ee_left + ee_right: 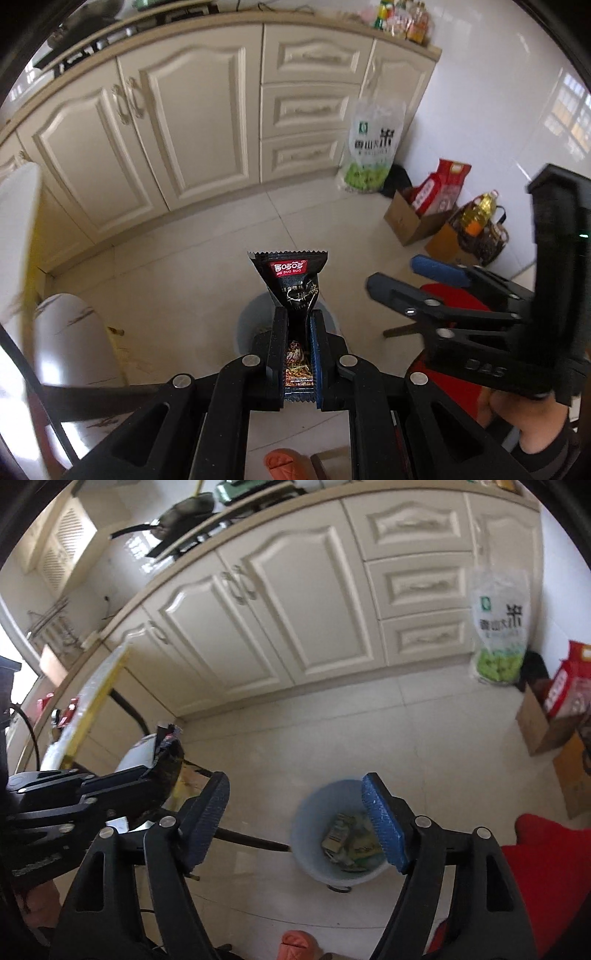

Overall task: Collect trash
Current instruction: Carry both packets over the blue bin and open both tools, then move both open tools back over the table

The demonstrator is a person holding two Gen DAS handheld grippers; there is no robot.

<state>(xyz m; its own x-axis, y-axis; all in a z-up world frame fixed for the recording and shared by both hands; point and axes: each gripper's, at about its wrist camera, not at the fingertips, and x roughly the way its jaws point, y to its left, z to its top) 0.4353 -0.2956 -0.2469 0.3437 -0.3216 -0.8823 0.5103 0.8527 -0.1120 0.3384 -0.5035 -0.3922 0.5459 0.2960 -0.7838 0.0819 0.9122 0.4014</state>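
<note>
My left tongs (299,325) are clamped on a black snack wrapper (291,277), which stands upright between the pads above the pale blue waste bin (314,853) on the tiled floor (332,738). My right tongs (295,823) stand apart with nothing between their blue pads; the bin, already holding crumpled packets (347,842), shows in the gap. The cream cabinets (184,129) run along the floor's far edge, with a rice bag (369,147) leaning at their right end beside cardboard boxes (406,221).
</note>
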